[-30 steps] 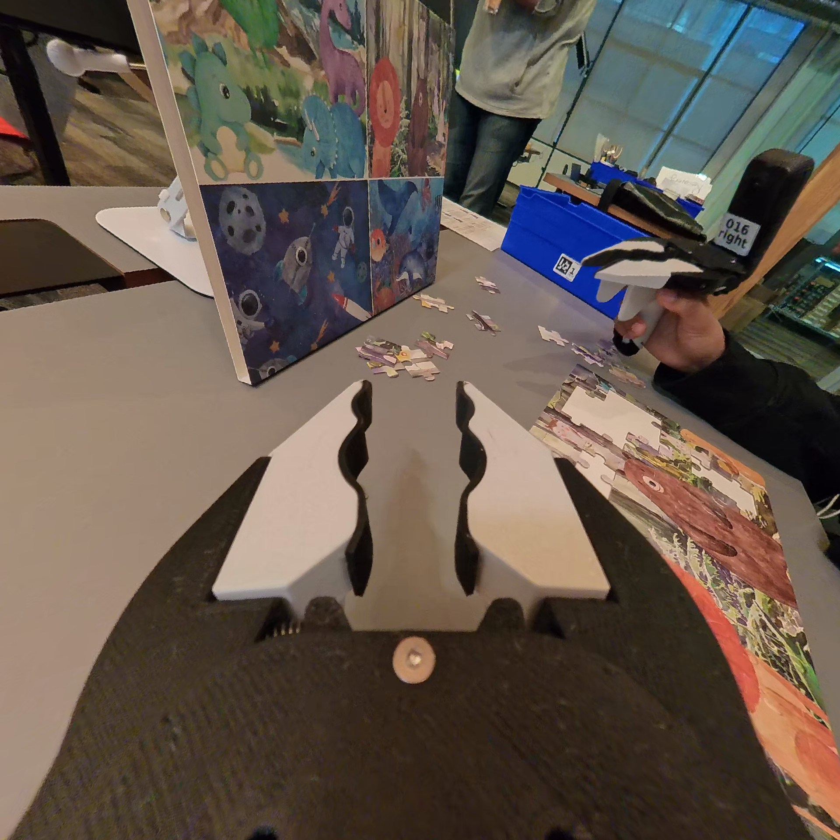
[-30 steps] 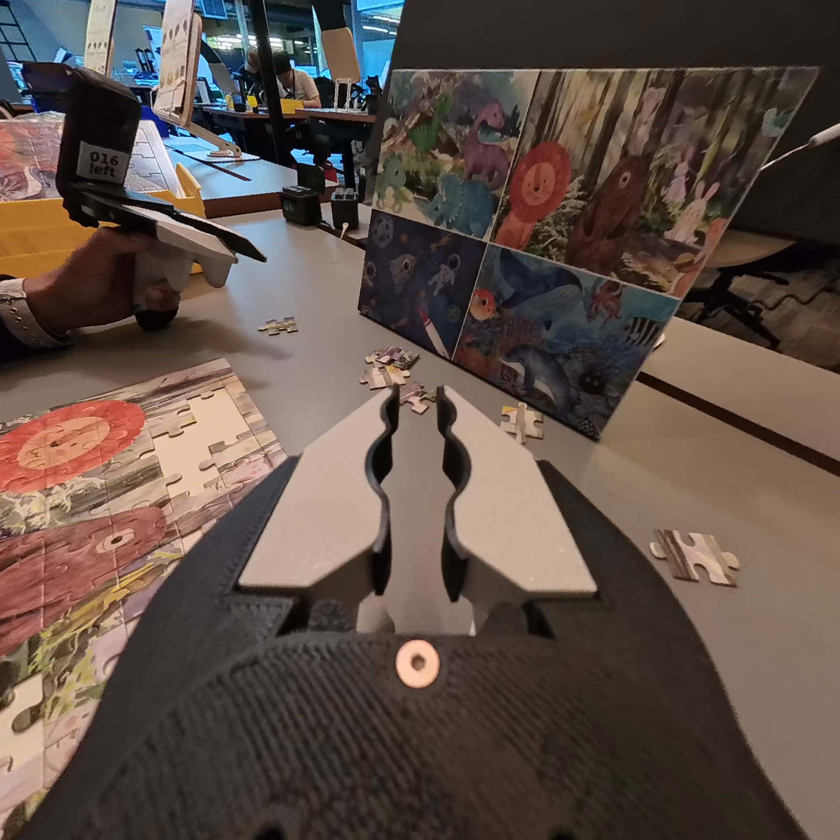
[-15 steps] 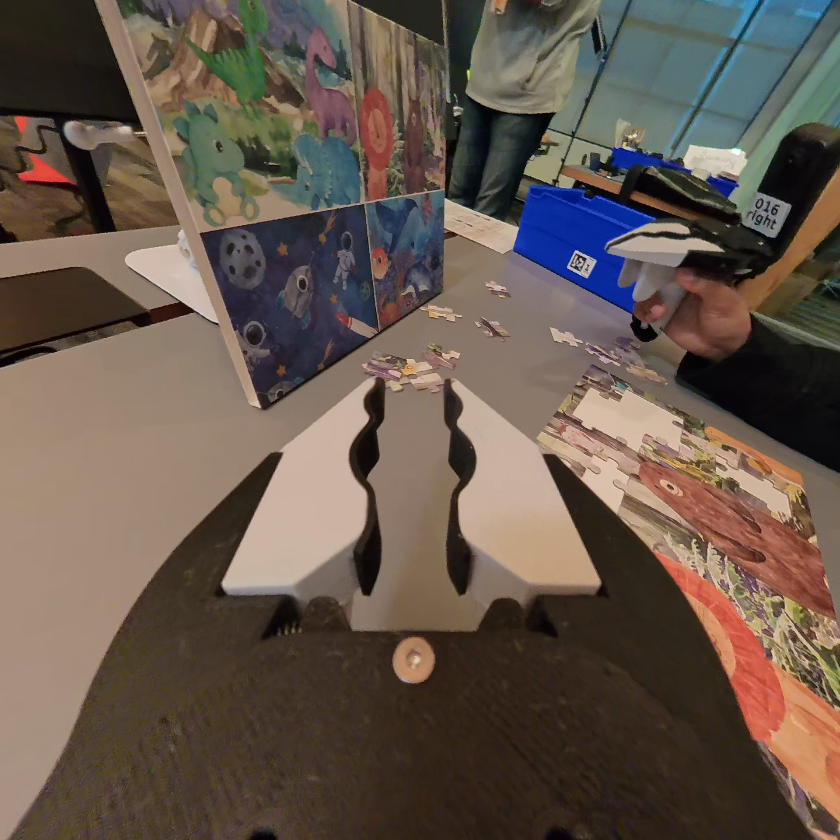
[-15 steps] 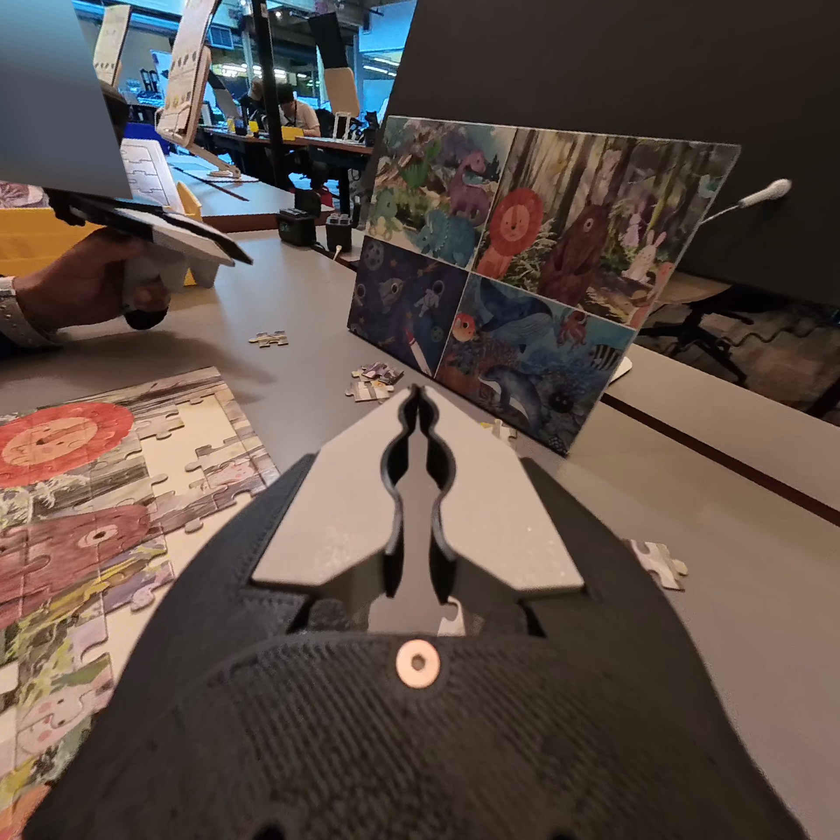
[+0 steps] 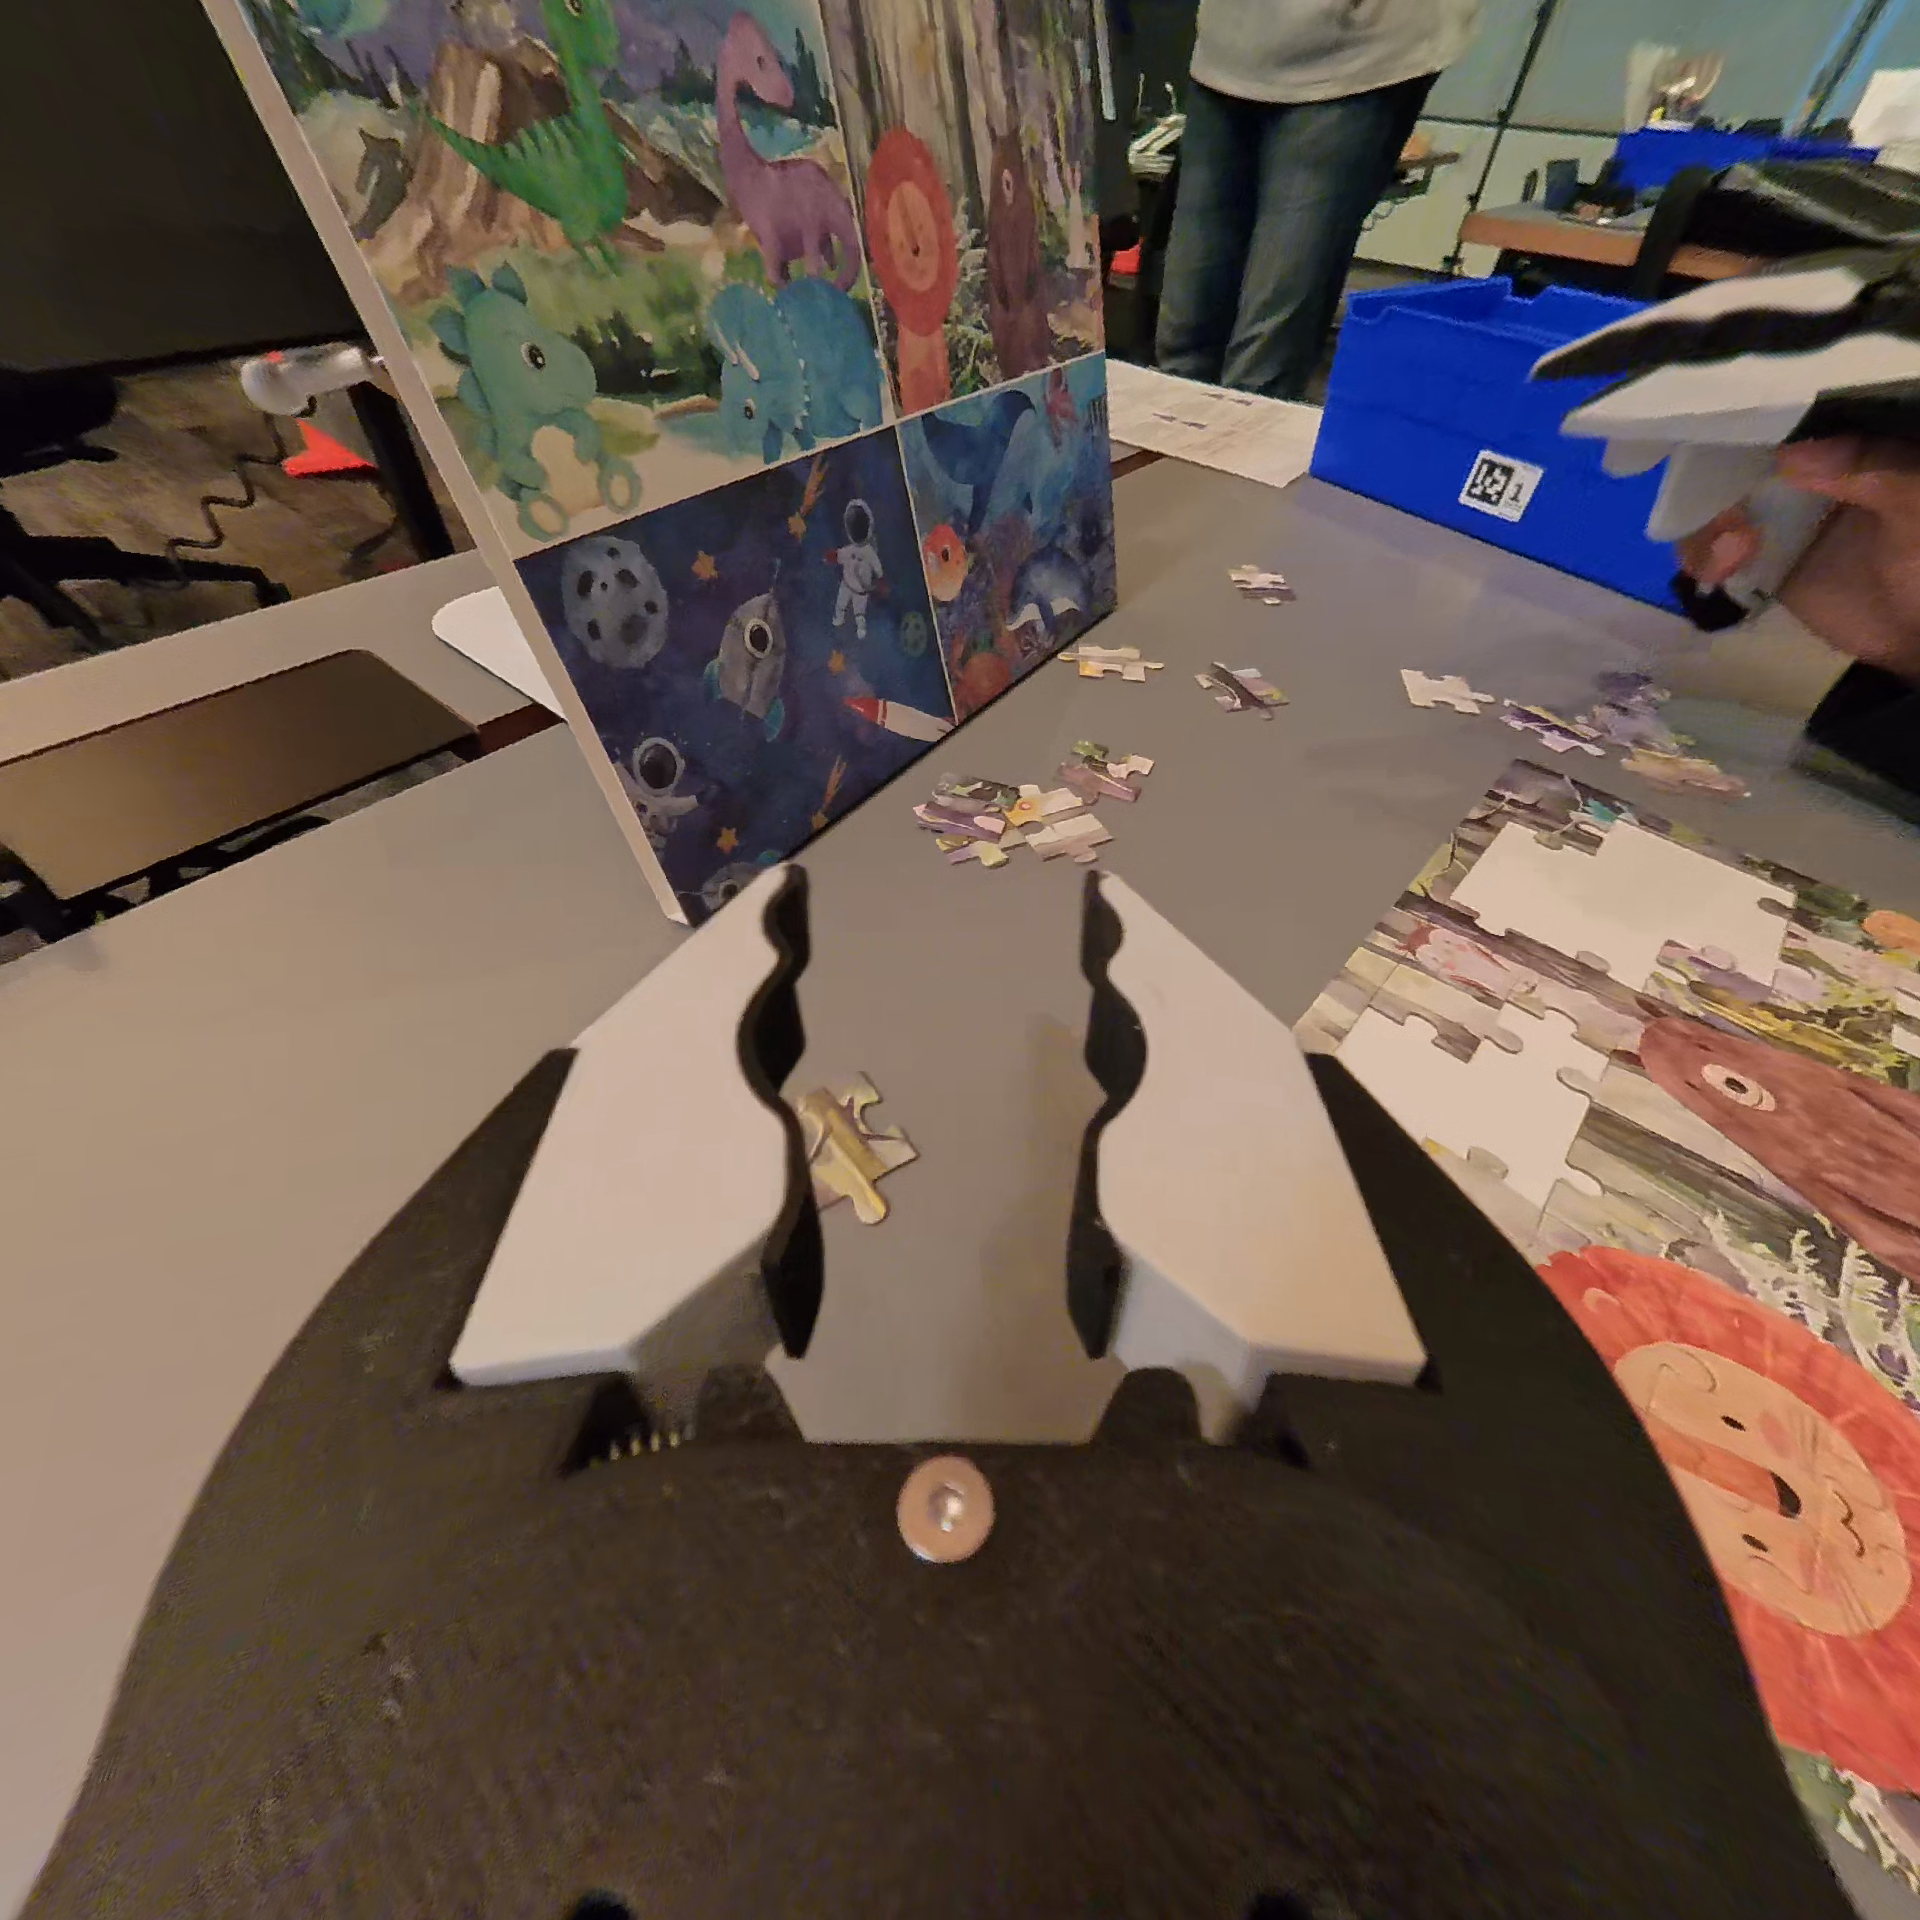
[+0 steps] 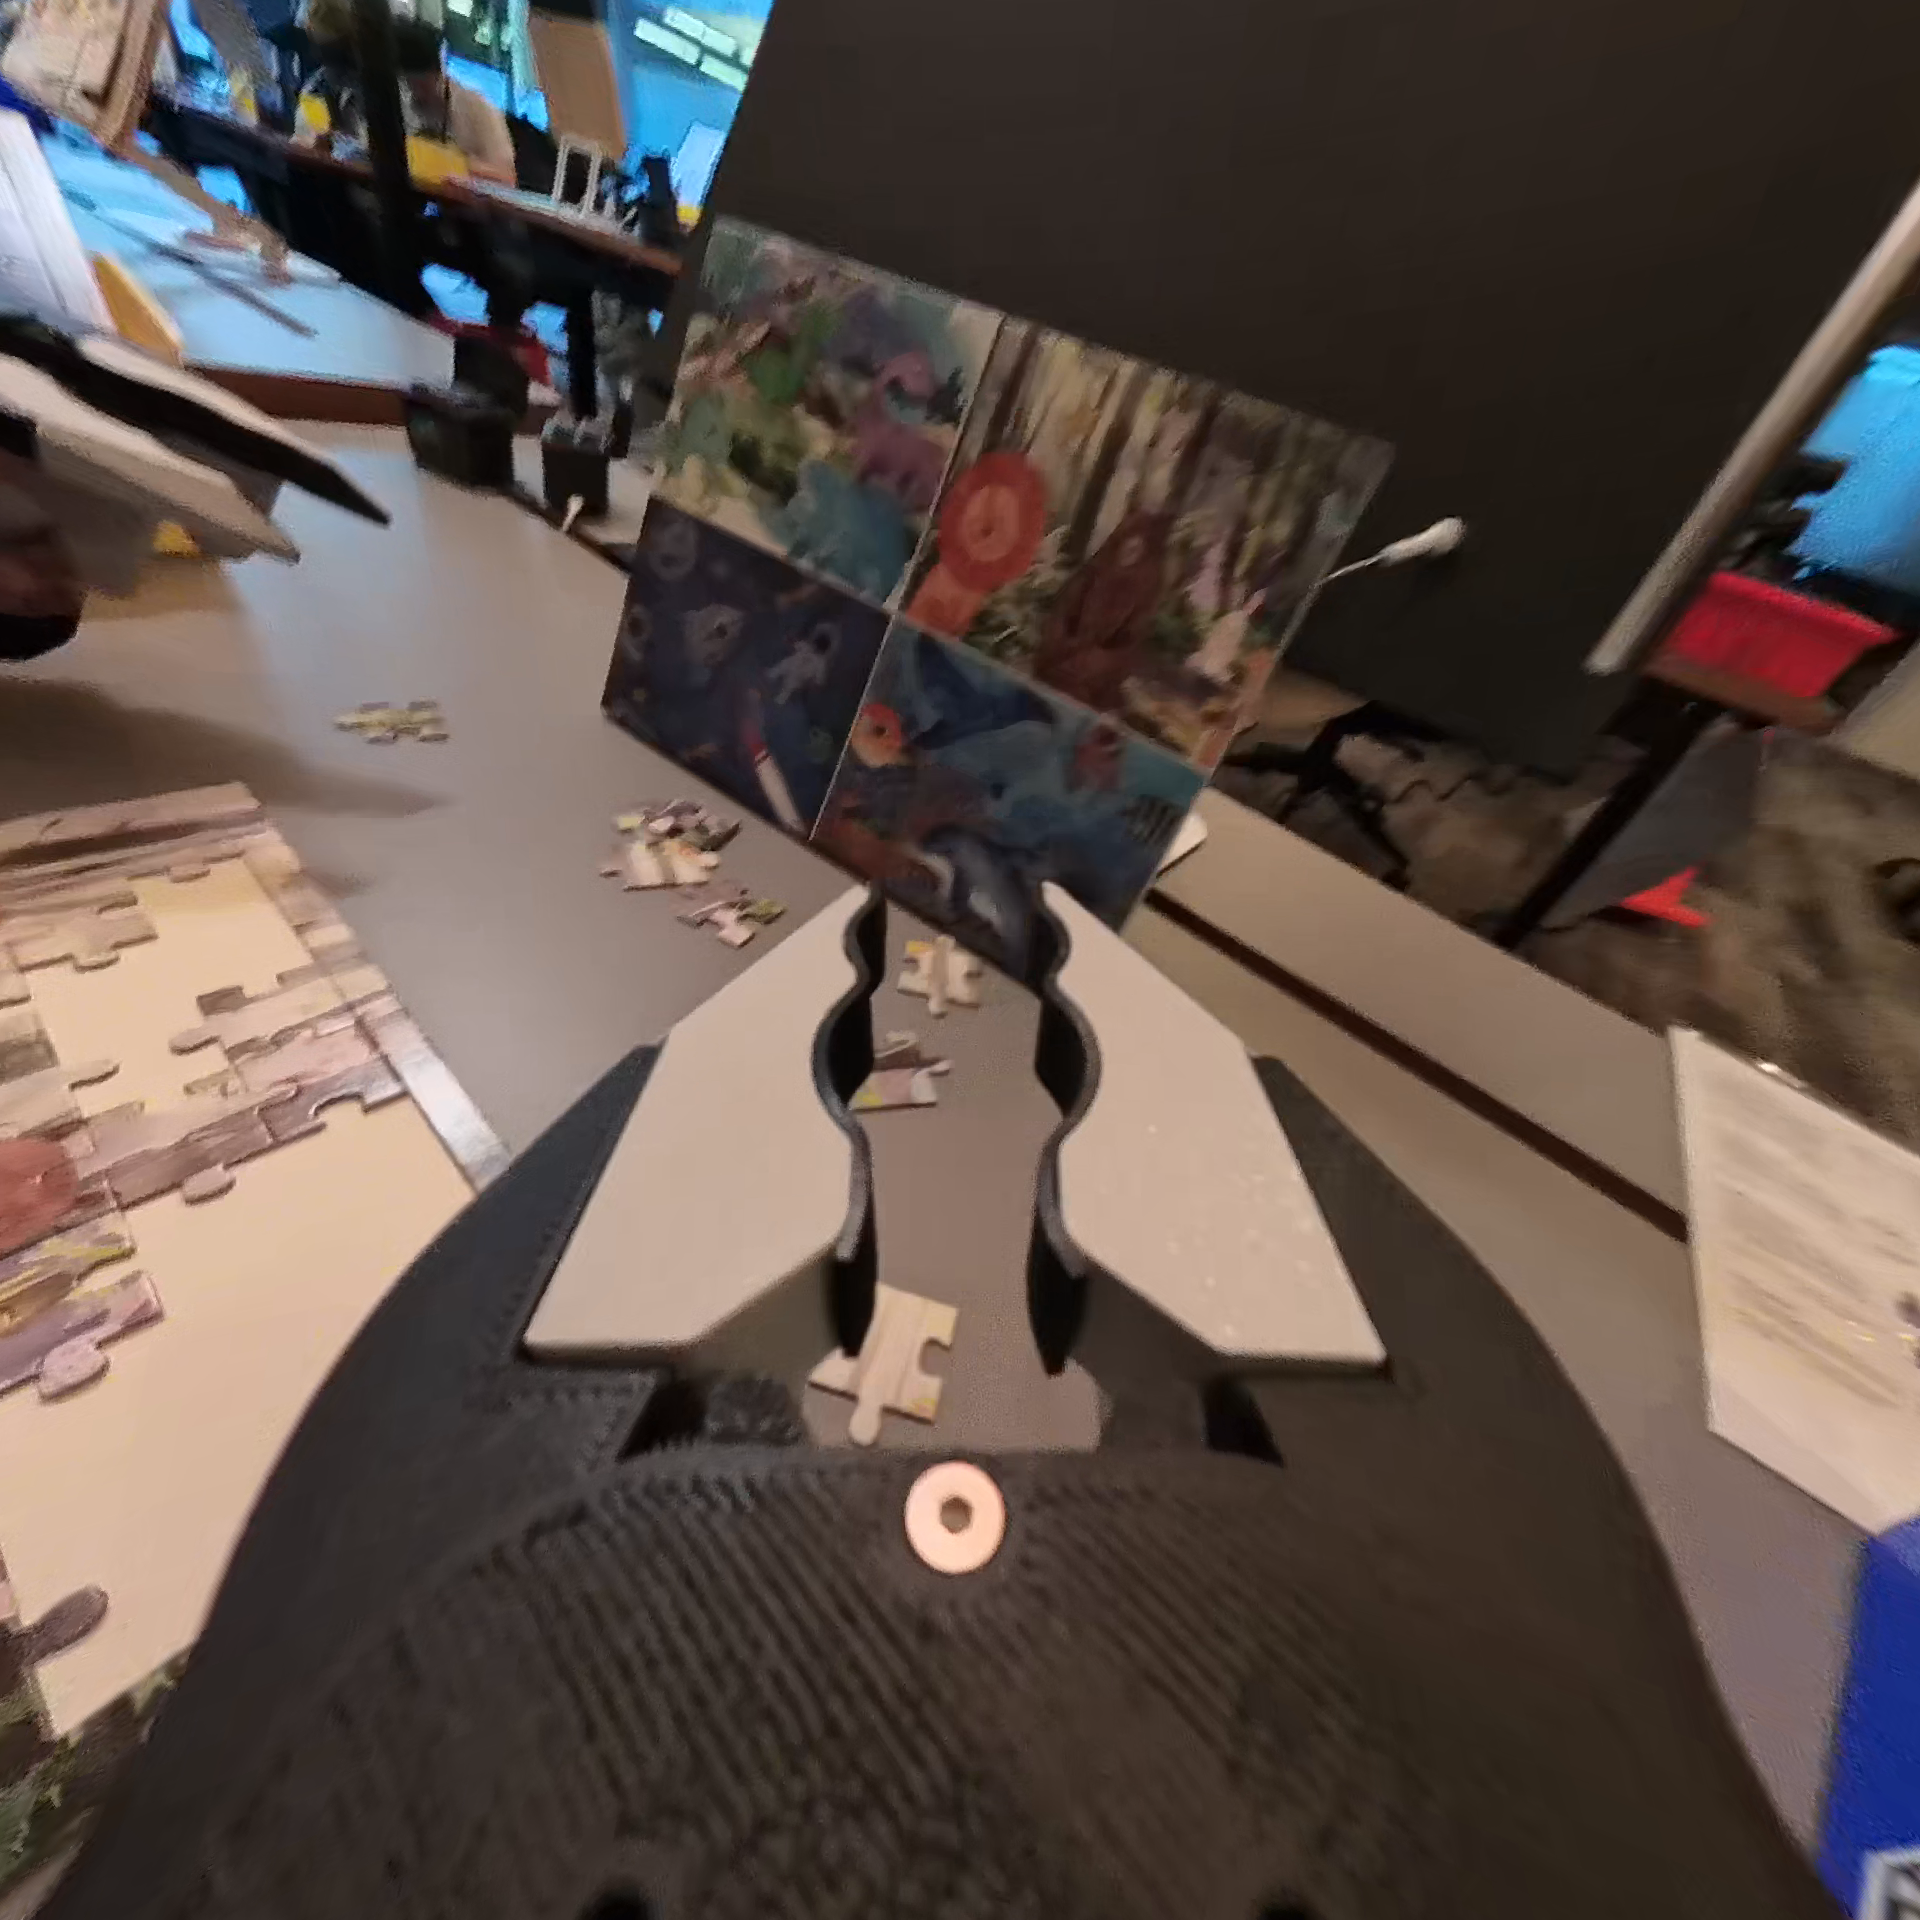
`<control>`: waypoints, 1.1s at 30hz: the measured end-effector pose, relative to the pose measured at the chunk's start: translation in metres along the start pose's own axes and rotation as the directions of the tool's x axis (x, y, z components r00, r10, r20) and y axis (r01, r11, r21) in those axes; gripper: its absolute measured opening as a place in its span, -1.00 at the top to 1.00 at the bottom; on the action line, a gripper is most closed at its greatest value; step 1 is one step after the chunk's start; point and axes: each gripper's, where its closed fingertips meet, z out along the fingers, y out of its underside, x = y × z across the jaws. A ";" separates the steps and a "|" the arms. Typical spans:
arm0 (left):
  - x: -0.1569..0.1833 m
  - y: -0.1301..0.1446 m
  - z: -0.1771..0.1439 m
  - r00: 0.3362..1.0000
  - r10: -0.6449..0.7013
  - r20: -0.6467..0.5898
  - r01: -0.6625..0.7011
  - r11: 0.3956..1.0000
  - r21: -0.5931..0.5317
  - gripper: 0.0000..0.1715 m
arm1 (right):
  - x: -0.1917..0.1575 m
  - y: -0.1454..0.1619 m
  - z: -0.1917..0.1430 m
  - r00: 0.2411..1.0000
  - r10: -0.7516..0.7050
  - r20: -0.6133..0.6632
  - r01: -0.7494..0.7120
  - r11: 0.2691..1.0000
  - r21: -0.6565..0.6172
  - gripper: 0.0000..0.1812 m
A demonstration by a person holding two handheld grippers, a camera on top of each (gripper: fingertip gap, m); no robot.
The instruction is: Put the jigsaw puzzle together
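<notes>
The half-built lion-and-bear jigsaw (image 5: 1662,1049) lies flat on the grey table (image 5: 312,1091), with white gaps in it. It also shows in the right wrist view (image 6: 156,1039). My left gripper (image 5: 940,894) is open and empty, low over one loose piece (image 5: 847,1143) that lies between its fingers, close to the left one. My right gripper (image 6: 956,914) is open and empty. Loose pieces (image 6: 940,971) (image 6: 894,1075) lie on the table between its fingers, and another piece (image 6: 894,1361) lies near its base. Each gripper shows in the other's view (image 5: 1745,384) (image 6: 156,457).
An upright picture board (image 5: 779,416) stands at the back of the table, also in the right wrist view (image 6: 987,623). A cluster of loose pieces (image 5: 1023,810) lies before it. A blue bin (image 5: 1475,416) and a paper sheet (image 6: 1818,1247) sit to the right. A person (image 5: 1299,156) stands behind. The left gripper's tips are roughly 30 cm from the right gripper's. The half-built lion-and-bear jigsaw (image 5: 1662,1049) is about 20 cm from both grippers' fingertips.
My left gripper opened wider and came over a loose piece, now between its fingers. My right gripper went from nearly shut to open and swung to the right; its view is blurred.
</notes>
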 end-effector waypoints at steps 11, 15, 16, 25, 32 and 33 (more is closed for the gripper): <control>-0.001 0.000 -0.002 1.000 0.021 0.013 -0.021 1.000 0.009 0.04 | -0.003 -0.002 -0.002 1.000 0.014 0.021 -0.014 1.000 0.008 0.63; 0.000 0.000 -0.001 0.999 0.034 0.014 -0.034 0.999 0.010 0.02 | -0.020 -0.007 0.003 0.996 0.008 0.092 -0.012 0.999 0.045 0.53; 0.001 0.000 -0.001 0.999 0.038 0.013 -0.038 0.999 0.011 0.03 | -0.024 -0.010 0.003 0.994 0.016 0.110 -0.024 0.998 0.065 0.47; -0.002 -0.005 -0.004 0.997 0.061 0.054 -0.063 0.997 0.035 -0.02 | -0.019 -0.036 -0.008 0.980 0.136 0.146 -0.169 0.957 0.238 0.14; -0.014 -0.013 -0.011 0.991 0.046 0.126 -0.059 0.994 0.095 -0.14 | -0.014 -0.047 -0.015 0.945 0.245 0.215 -0.302 0.905 0.298 0.06; -0.016 -0.014 -0.012 0.989 0.047 0.138 -0.062 0.993 0.101 -0.17 | -0.015 -0.046 -0.014 0.945 0.247 0.216 -0.304 0.907 0.293 0.05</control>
